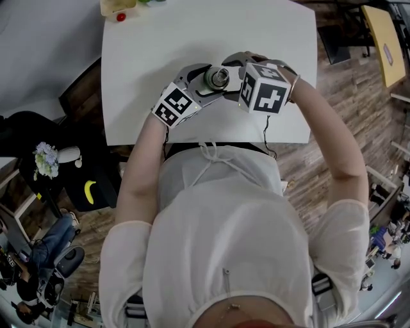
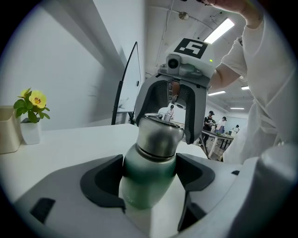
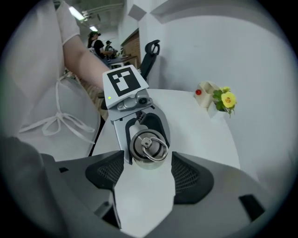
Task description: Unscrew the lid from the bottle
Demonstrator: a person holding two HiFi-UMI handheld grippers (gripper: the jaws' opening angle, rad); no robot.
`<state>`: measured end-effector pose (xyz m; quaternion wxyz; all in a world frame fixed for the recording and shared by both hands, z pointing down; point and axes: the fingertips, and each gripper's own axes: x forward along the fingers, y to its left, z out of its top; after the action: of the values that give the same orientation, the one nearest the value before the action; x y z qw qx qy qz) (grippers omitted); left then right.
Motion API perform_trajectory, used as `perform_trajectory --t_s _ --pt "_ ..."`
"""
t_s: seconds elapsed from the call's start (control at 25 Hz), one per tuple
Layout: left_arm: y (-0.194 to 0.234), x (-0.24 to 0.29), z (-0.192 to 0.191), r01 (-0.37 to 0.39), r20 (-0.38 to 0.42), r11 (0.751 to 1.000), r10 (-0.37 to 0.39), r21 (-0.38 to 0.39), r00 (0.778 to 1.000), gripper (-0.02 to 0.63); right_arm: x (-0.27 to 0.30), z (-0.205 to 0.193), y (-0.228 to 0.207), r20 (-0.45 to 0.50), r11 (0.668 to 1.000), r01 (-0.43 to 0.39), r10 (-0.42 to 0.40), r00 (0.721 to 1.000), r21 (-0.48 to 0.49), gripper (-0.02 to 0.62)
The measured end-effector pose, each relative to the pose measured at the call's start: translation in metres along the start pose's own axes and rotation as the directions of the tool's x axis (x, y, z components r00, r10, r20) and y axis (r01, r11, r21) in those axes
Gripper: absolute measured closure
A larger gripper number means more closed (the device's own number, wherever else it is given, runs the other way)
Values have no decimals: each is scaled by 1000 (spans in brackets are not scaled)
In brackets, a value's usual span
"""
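Bottle (image 2: 148, 169): green body, steel shoulder, steel lid (image 3: 148, 148) on the neck, with a wire ring (image 3: 152, 145) lying on the lid's top. The bottle is over the near middle part of the white table (image 1: 154, 45), close in front of the person; its base is hidden, so contact with the tabletop cannot be confirmed. Left gripper (image 2: 149, 188): clamped on the bottle's body, both dark pads pressed against its sides below the shoulder, approach from the side and slightly downward. Right gripper (image 3: 148, 173): comes steeply from above, jaws spread, lid sits between the two ribbed pads with a narrow gap on each side, nothing gripped. In the head view the two marker cubes sit close together either side of the lid. Farther off: small white pot with yellow flower (image 3: 224, 100) and a red ball (image 1: 121, 17) at the table's far corner.
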<state>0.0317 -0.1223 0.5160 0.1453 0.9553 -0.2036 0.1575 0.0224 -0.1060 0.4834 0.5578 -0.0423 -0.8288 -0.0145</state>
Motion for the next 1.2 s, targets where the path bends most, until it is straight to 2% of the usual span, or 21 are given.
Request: perform_trajectory --t_s 0.12,0.24,0.32,0.4,0.44,0.56,0.76,0.88,1.04,1.2 --pt "-1 0 1 3 0 1000 -3 2 1000 238 -1 -2 -1 54 980 50 -61 997 193 293" --pt "-1 0 1 1 -2 1000 -1 0 1000 238 -1 2 -1 145 906 23 -92 985 422 293" --pt "-1 0 1 0 -2 1000 0 -2 1000 238 1 2 0 172 866 6 -107 979 500 299" --pt "-1 0 2 -2 -3 1000 2 -4 1000 238 1 6 0 177 850 17 -129 976 526 328" --pt "-1 0 2 -3 -3 1000 3 -5 1000 238 1 6 -1 172 849 31 -142 975 527 351" --pt "-1 0 2 -2 -3 1000 2 -5 1000 238 1 5 -3 167 855 50 -157 973 516 350" --pt "-2 1 2 -3 -4 1000 3 -4 1000 238 0 6 0 150 894 65 -145 978 443 350" --pt "-2 2 1 -4 -6 1000 4 -4 1000 238 0 5 1 125 931 65 -118 985 359 350" --pt "-2 1 2 -6 -5 1000 6 -7 1000 238 -1 5 1 95 973 23 -46 994 230 351" --pt "-1 2 3 -6 -7 1000 6 -8 1000 238 -2 3 0 50 996 -46 43 998 72 351"
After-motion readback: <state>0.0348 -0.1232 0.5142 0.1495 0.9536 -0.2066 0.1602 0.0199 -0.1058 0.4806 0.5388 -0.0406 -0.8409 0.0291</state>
